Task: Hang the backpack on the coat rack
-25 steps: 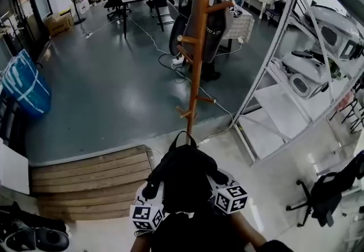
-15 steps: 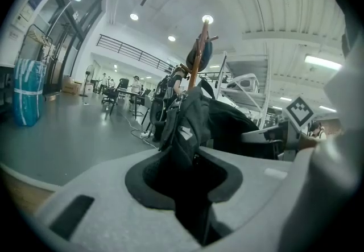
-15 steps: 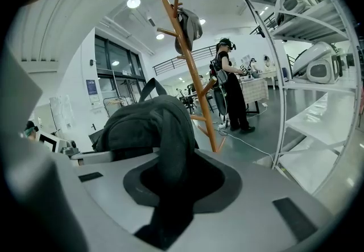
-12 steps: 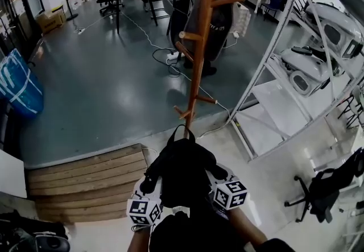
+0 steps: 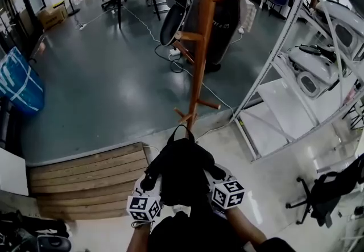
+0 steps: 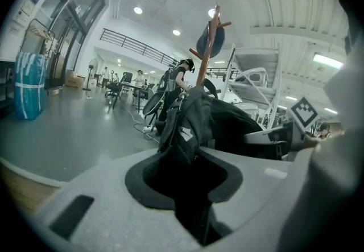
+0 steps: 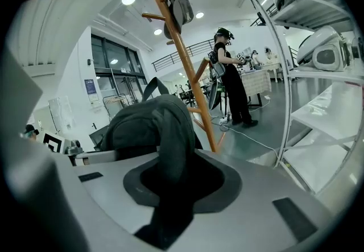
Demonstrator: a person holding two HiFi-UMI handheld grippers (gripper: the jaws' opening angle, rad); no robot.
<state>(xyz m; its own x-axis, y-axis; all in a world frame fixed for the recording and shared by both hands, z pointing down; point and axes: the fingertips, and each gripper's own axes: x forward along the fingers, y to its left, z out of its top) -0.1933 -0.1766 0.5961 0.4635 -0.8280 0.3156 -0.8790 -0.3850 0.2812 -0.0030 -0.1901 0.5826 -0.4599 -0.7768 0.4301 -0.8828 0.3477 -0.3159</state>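
Both hands low, side by side, angled slightly down. Left gripper [image 5: 150, 187] & right gripper [image 5: 217, 177] each clenched on soft black fabric backpack [image 5: 182, 168], near tall wooden peg coat rack [image 5: 200, 69].

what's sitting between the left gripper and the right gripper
The black backpack. The head view shows it filling the gap from left gripper to right gripper; each gripper view shows jaws clamped on its fabric.

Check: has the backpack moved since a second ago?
Yes, slightly: the backpack has edged toward the rack, its top loop now nearer the lowest peg.
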